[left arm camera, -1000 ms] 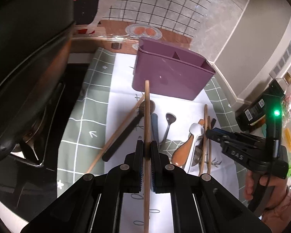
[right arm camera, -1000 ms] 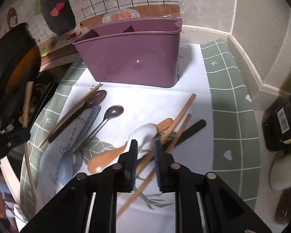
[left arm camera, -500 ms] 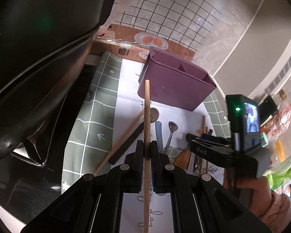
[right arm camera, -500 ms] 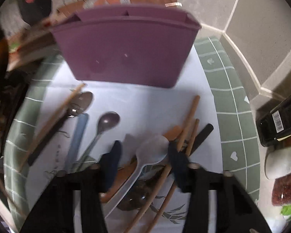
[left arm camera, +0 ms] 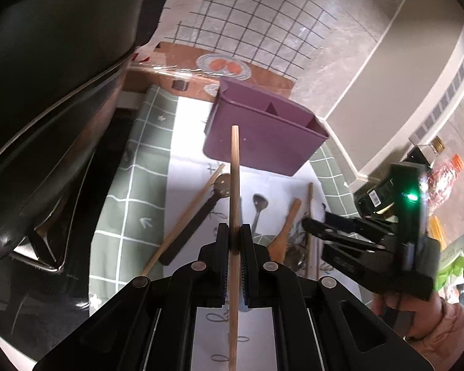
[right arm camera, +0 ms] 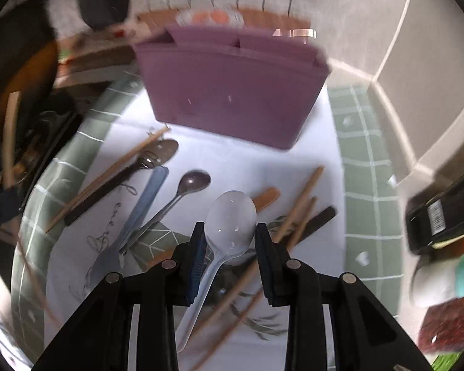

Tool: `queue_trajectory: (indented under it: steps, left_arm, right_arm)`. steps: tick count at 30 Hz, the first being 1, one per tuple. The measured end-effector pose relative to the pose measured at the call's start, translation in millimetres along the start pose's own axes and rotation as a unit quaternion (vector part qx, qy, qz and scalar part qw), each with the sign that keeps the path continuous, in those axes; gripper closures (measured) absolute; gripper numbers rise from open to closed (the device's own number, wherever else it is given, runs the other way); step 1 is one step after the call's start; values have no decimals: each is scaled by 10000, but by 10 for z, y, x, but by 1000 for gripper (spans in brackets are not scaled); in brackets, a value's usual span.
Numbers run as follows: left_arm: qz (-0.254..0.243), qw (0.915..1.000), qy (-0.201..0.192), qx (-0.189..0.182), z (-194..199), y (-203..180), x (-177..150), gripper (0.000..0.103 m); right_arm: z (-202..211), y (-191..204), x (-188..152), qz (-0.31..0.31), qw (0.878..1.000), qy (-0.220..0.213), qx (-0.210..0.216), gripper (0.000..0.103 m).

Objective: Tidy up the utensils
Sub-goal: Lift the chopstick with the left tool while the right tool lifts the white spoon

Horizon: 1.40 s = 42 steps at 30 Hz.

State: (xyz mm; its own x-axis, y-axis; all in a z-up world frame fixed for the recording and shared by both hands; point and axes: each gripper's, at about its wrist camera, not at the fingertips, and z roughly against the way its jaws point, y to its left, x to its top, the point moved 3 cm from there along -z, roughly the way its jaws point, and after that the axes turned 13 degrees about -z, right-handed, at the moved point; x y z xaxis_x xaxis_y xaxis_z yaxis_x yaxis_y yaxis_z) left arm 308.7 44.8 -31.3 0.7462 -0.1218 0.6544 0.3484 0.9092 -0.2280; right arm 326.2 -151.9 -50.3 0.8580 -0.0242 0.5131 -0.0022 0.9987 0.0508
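utensils [right arm camera: 157, 191] scattered across the white mat [right arm camera: 238, 167], lower centre of the right wrist view, short of the purple caddy [right arm camera: 232, 92] at upper centre. right gripper [right arm camera: 230, 241] closing around the bowl of the clear plastic spoon [right arm camera: 229, 219], pads right at its edges, handle trailing down between the arms. blurry frame, so firm contact hard to call. risk here: slick curved bowl could squirt out of a half-closed pinch and drop back onto the wooden chopsticks [right arm camera: 297, 207] crossing beneath. open mat between pile and caddy wall, room to lift straight up.

over to the left wrist view: left gripper [left arm camera: 235, 238] clenched tight on one wooden chopstick [left arm camera: 234, 185], tip pointing toward the caddy [left arm camera: 263, 136] at centre. big dark pan [left arm camera: 46, 92] crowding the whole left side, right gripper [left arm camera: 328, 235] close at lower right. long stick could clip the caddy rim or swing into either neighbour. clearest lane straight ahead, up over the rim.
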Motion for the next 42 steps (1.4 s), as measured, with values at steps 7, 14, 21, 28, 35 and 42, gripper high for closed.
queue_trajectory:
  steps: [7,14,21,28,35,42]
  left_arm:
    - [-194,9996,-151,-102,13,-193,141,96]
    - [-557,9972,-490,-37,209,-398,490,96]
    - [-967,9852,-1405,194,829,-674,1432,96]
    - [-1110,9640,-2359,523,1415,-905,2370,96]
    - [-1237,9481,-2784,915,1318,-961,2617,96]
    - [-1147,9562,-2458,1097,640,-834,2613,96]
  right_arm:
    - [365,-127,18,195,9975,-650,183,75]
    - [699,-205,191,170,9933,-1103,306,75]
    - [1609,-156,953,487,9731,-2233,277,75]
    - [2452,-106,1825,578,9361,-3469,-46,75]
    - [2342,-106,2073,584,9224,-3817,59,75]
    - [1611,-150,2114,537,9372,-3441,219,75]
